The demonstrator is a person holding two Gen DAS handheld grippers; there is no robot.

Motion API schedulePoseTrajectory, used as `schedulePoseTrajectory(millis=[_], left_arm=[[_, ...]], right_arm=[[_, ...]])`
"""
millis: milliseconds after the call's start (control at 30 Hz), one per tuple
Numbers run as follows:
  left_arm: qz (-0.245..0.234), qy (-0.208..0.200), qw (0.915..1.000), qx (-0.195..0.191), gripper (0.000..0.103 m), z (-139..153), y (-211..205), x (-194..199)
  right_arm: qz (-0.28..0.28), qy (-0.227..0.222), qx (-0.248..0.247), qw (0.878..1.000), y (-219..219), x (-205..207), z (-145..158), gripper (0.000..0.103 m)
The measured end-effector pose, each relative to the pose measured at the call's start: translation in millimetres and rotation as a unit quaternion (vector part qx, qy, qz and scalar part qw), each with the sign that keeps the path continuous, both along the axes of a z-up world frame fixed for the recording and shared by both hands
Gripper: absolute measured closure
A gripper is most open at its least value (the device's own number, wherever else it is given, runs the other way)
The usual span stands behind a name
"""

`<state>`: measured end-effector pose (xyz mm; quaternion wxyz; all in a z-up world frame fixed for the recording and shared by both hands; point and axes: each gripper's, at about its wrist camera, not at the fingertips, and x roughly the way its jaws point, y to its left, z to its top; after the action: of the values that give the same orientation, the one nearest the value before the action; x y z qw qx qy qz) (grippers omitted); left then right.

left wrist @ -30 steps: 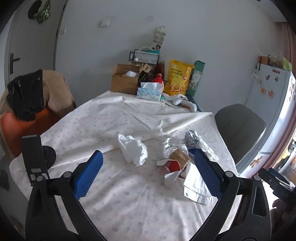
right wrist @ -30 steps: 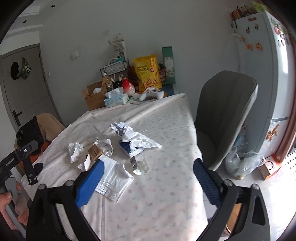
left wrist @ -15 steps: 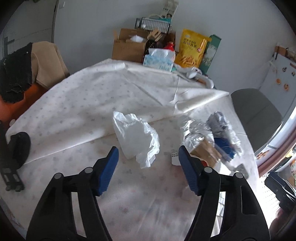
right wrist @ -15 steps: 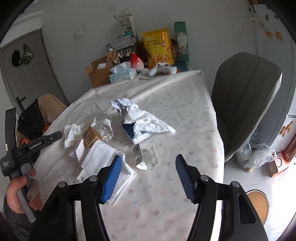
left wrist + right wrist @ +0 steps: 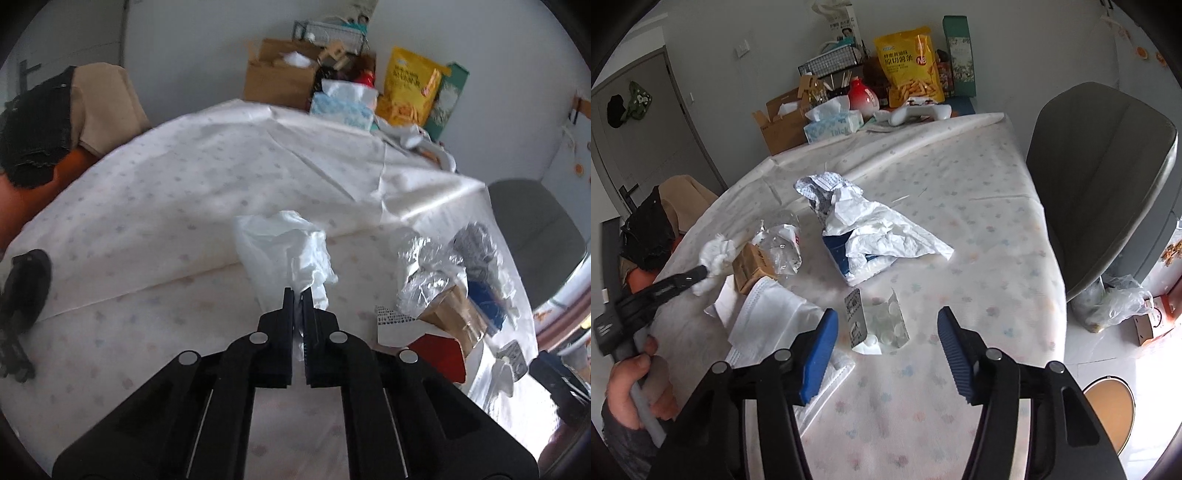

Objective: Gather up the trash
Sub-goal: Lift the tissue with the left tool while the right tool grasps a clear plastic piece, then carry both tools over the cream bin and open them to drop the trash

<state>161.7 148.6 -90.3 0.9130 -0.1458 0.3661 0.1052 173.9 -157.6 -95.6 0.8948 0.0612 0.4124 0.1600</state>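
My left gripper [image 5: 298, 295] is shut on a crumpled white tissue [image 5: 284, 254]; the right wrist view shows it too [image 5: 716, 256], pinched at the left gripper's tip [image 5: 701, 273]. Beside it lie a clear plastic wrapper [image 5: 424, 273], a small brown box [image 5: 450, 314] and a red-and-white card [image 5: 432, 343]. My right gripper [image 5: 886, 332] is open, just above the table, around an empty blister pack [image 5: 877, 323]. A white face mask [image 5: 772, 321], a crumpled white-and-blue wrapper [image 5: 871, 236], the plastic wrapper [image 5: 779, 247] and brown box [image 5: 750, 266] lie beyond.
A tablecloth covers the table [image 5: 979, 229]. At its far end stand a cardboard box [image 5: 783, 122], tissue box [image 5: 831, 125], yellow snack bag [image 5: 912, 62] and game controller [image 5: 919, 112]. A grey chair [image 5: 1097, 177] stands right, a clothes-draped chair [image 5: 55, 118] left.
My left gripper moved forward and closed on the white tissue. My right gripper dropped lower and closer to the blister pack and narrowed, still open.
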Motion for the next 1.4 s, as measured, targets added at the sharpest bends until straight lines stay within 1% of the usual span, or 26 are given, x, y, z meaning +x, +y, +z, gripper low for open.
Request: schedulePoseTrajectory(millis=[133, 167, 233, 267, 333, 400, 667, 900, 1067, 1167, 1267, 1400], left_arm=[[-0.002, -0.017, 0.9999, 0.002, 0.098, 12.9, 0.2, -13.3], [-0.003, -0.021, 0.9998, 0.003, 0.098, 16.4, -0.6, -16.6], [-0.007, -0.030, 0.9995, 0.001, 0.098, 24.1, -3.9, -23.9], [-0.010, -0.034, 0.9994, 0.002, 0.098, 27.2, -5.8, -26.4], [-0.018, -0.041, 0.9990, 0.002, 0.098, 33.2, -10.7, -31.2], [-0.027, -0.049, 0.9984, 0.001, 0.098, 40.1, -17.0, -35.7], [-0.054, -0.083, 0.9950, 0.006, 0.098, 67.4, -43.3, -51.9], [-0.098, -0.104, 0.9897, 0.009, 0.098, 84.8, -83.3, -56.0], [-0.142, -0.108, 0.9839, 0.009, 0.098, 89.8, -123.3, -49.7], [-0.171, -0.108, 0.9793, 0.009, 0.098, 90.1, -152.5, -42.9], [-0.203, -0.105, 0.9735, 0.008, 0.098, 88.3, -186.4, -34.2], [-0.242, -0.097, 0.9652, 0.008, 0.098, 83.4, -228.9, -25.5]], right_arm=[[0.011, 0.009, 0.001, 1.000, 9.0, 8.2, -6.5, 0.048], [0.013, 0.012, 0.000, 1.000, 11.4, 10.5, -9.2, 0.051], [0.014, 0.022, -0.001, 1.000, 13.5, 14.3, -14.1, 0.065], [0.015, 0.029, 0.006, 0.999, 12.3, 15.4, -16.3, 0.066], [0.015, 0.027, 0.012, 0.999, 9.8, 13.6, -14.8, 0.072], [0.017, 0.023, 0.020, 0.999, 7.5, 10.1, -11.6, 0.074], [0.017, -0.004, 0.033, 0.999, -4.0, -13.6, 7.1, 0.075], [-0.002, -0.036, 0.039, 0.999, -30.8, -36.0, 29.3, 0.075], [-0.024, -0.051, 0.036, 0.998, -58.7, -46.0, 38.7, 0.075], [-0.045, -0.059, 0.034, 0.997, -82.4, -53.1, 44.0, 0.075], [-0.064, -0.063, 0.034, 0.995, -103.3, -58.2, 45.9, 0.075], [-0.103, -0.067, 0.031, 0.992, -143.0, -66.6, 45.7, 0.075]])
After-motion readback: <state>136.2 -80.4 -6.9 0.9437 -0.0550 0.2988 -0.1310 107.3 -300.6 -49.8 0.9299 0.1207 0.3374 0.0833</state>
